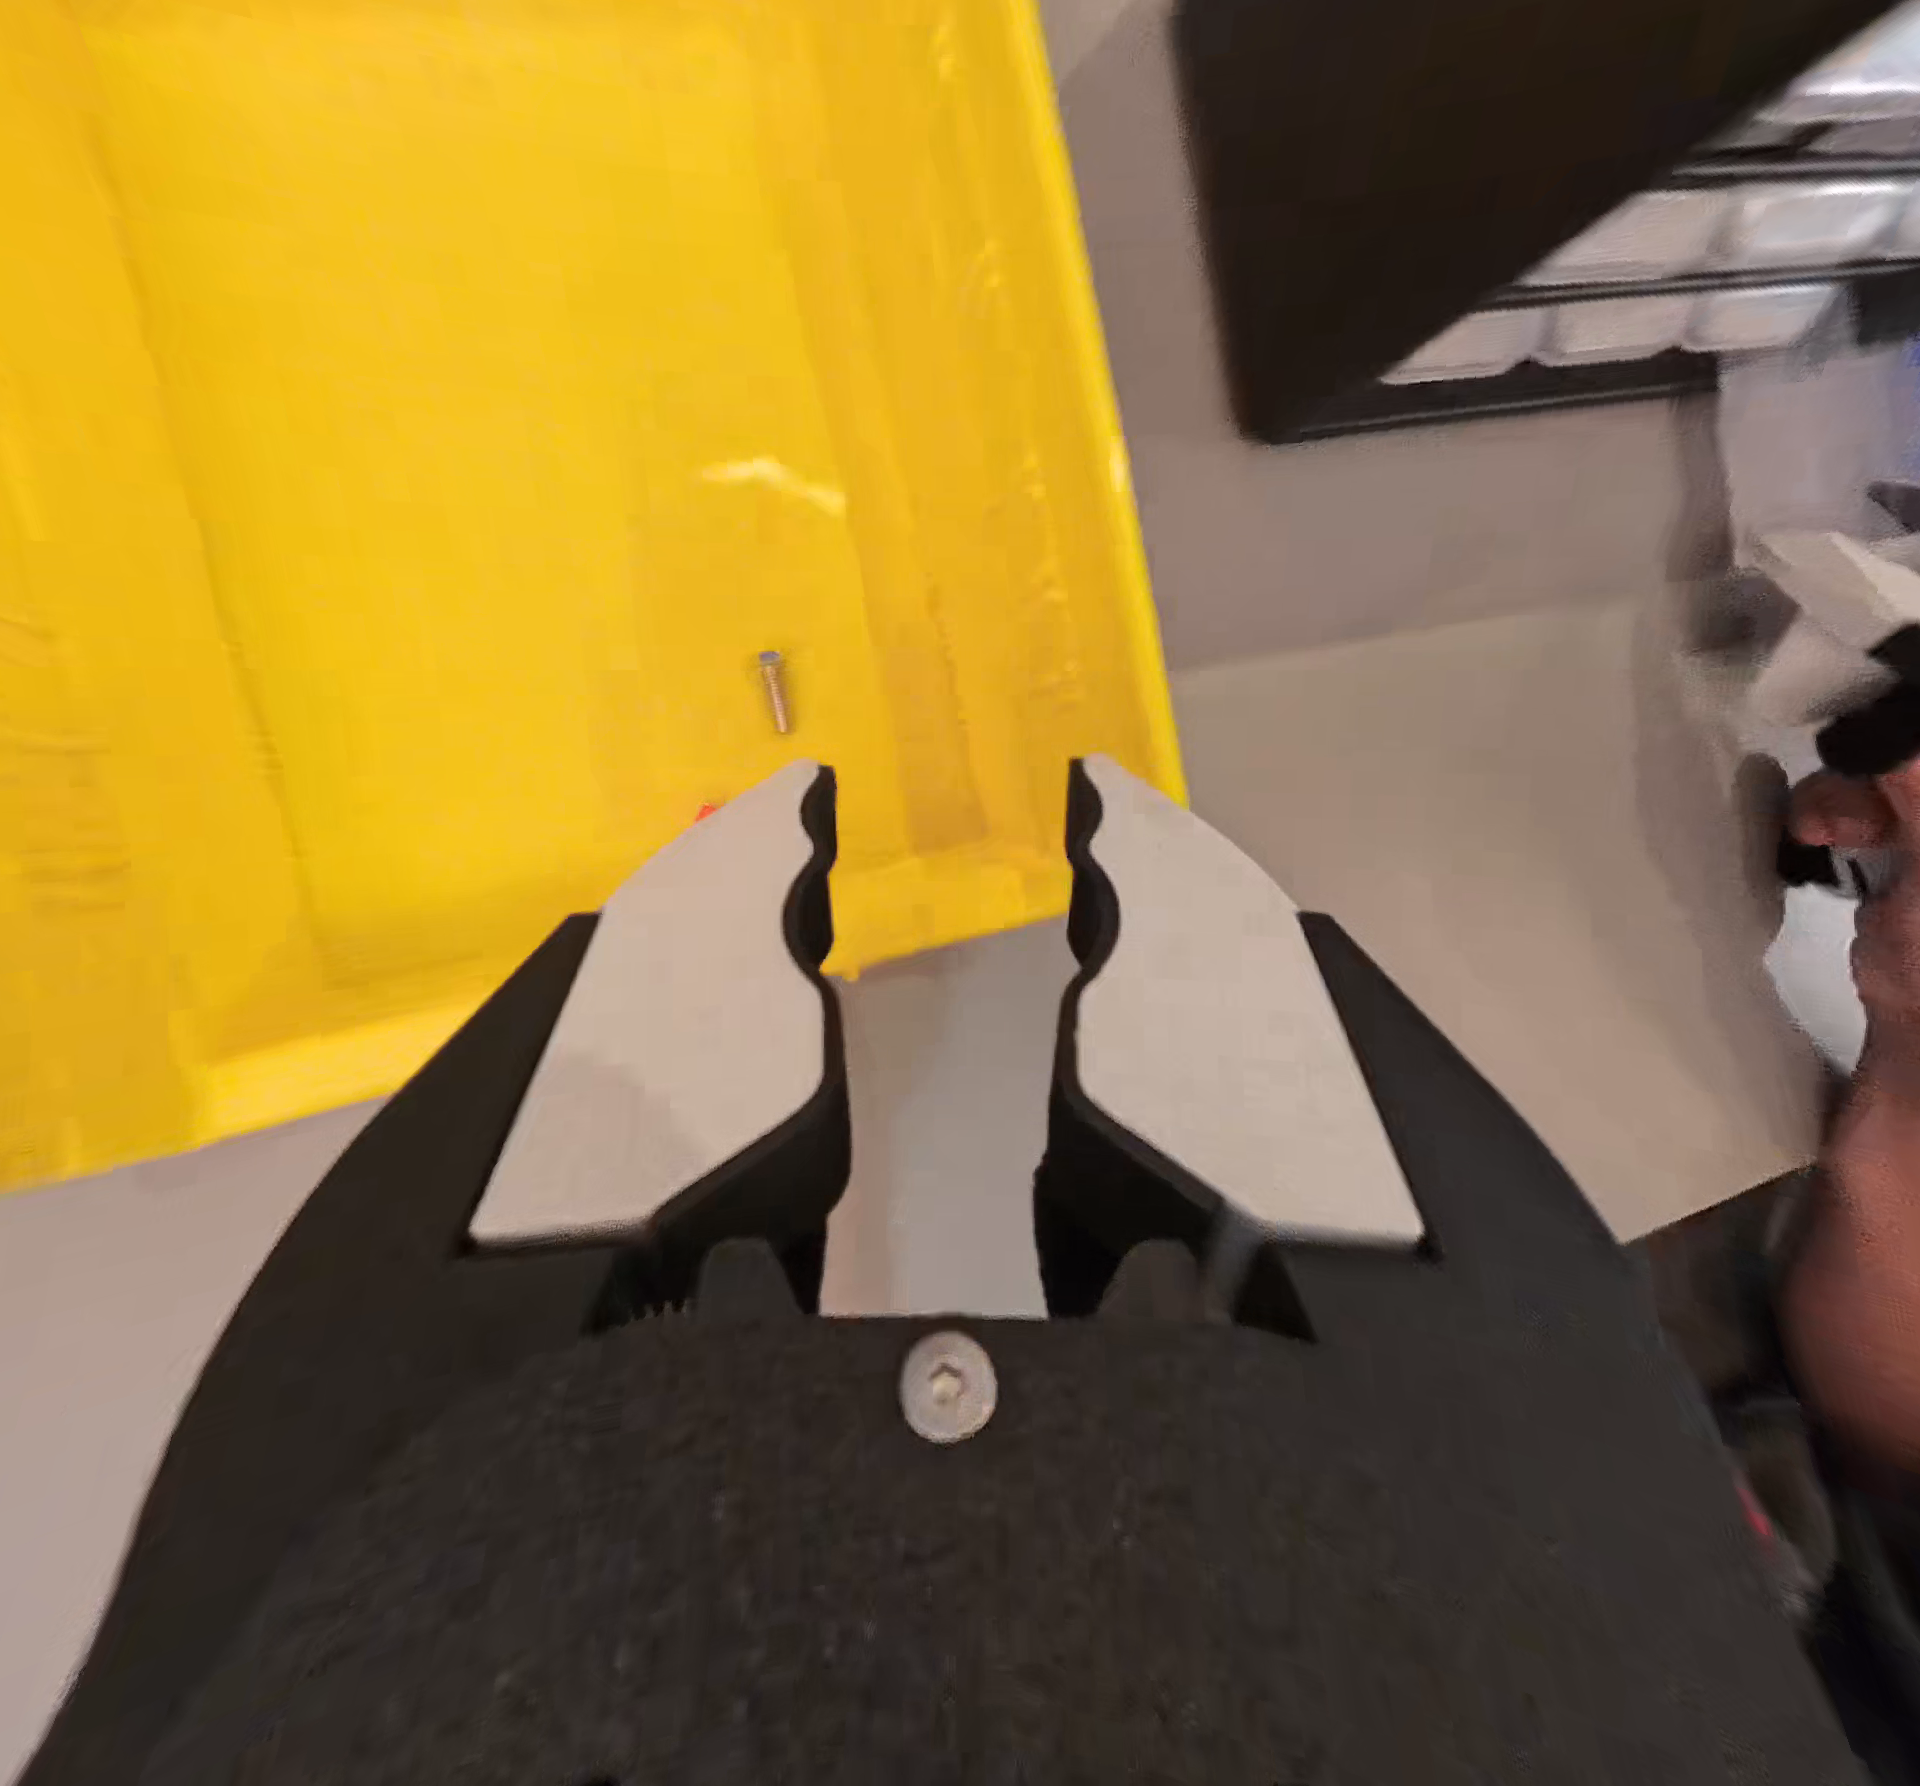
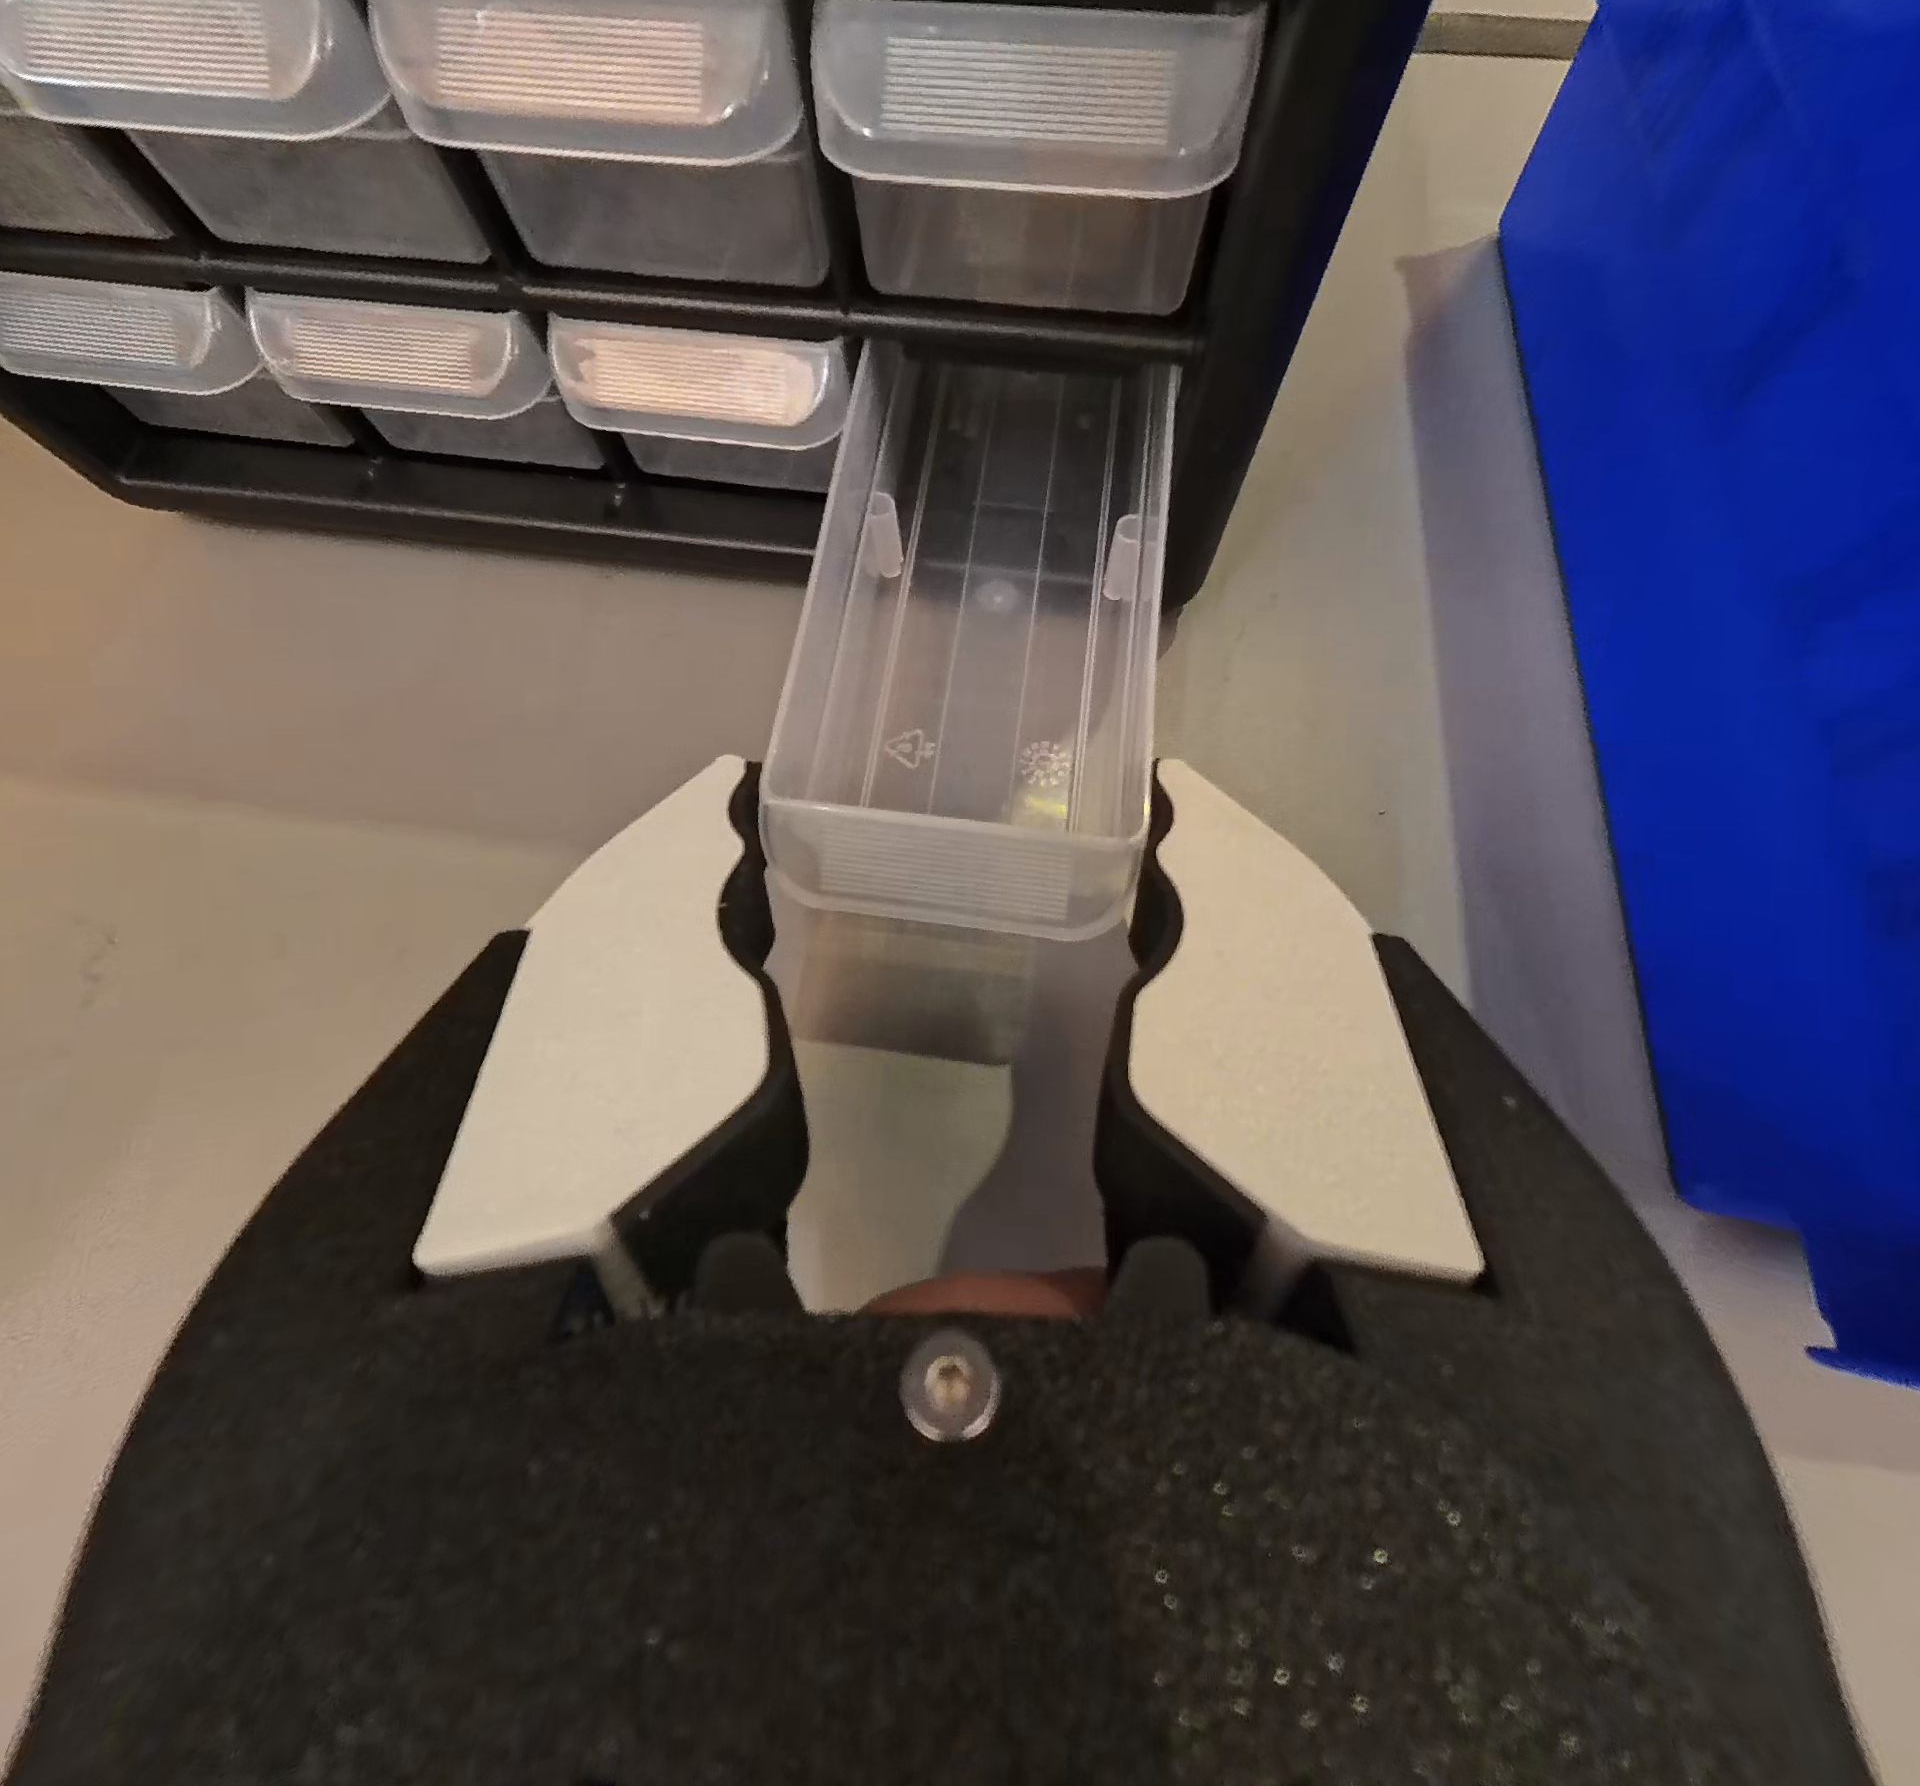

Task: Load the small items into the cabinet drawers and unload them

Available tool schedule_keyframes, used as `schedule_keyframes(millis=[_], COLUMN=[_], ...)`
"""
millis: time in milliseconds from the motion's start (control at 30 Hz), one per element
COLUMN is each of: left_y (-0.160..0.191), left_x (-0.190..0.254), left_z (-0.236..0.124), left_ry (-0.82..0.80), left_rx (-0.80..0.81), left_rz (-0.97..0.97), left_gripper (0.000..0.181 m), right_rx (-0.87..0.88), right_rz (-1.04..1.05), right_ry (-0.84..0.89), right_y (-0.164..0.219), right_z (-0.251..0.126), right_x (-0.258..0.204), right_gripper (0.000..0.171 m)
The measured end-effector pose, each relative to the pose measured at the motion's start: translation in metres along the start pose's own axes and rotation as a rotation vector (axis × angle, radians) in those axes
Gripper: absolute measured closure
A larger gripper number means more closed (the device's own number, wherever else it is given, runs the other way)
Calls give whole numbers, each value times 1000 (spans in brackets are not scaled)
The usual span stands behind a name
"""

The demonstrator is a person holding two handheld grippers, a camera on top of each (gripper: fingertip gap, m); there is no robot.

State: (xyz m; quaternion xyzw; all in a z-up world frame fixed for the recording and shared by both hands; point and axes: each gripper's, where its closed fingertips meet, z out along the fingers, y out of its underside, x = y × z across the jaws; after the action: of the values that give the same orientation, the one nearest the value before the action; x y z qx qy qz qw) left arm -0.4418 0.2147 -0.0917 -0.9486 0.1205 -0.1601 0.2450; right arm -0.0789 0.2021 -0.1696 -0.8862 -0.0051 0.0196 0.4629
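In the left wrist view a small brass-coloured screw (image 1: 773,692) lies on the floor of a yellow bin (image 1: 436,302), just beyond my left gripper (image 1: 951,749), which is open and empty above the bin's near right corner. In the right wrist view a black cabinet (image 2: 1247,302) holds rows of clear drawers. The bottom right drawer (image 2: 966,697) is pulled far out and looks empty. My right gripper (image 2: 951,791) is shut on that drawer's front end, one finger on each side wall.
A blue bin (image 2: 1745,593) stands right of the cabinet on the pale table (image 2: 260,853). In the left wrist view the cabinet (image 1: 1455,126) is at upper right, with a hand (image 1: 1860,822) and the other gripper blurred at the right edge. About 35 centimetres separates my left fingertips from my right.
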Motion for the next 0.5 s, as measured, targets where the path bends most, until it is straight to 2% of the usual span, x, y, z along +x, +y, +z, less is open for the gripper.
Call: schedule_keyframes(millis=[167, 367, 500], left_y=[-2, 17, 25], left_x=[-38, -52, -52], left_z=[57, 87, 92], left_ry=[-74, -154, -155], left_rx=[-203, -371, -409], left_rz=[-68, -5, 22], left_gripper=[143, 151, 176], right_rx=[-1, -4, -5], right_rz=[2, 8, 7], right_ry=[-3, -8, -8], right_y=[0, 0, 1], right_z=[0, 1, 1], right_x=[0, 0, 0], right_gripper=[104, 104, 104])
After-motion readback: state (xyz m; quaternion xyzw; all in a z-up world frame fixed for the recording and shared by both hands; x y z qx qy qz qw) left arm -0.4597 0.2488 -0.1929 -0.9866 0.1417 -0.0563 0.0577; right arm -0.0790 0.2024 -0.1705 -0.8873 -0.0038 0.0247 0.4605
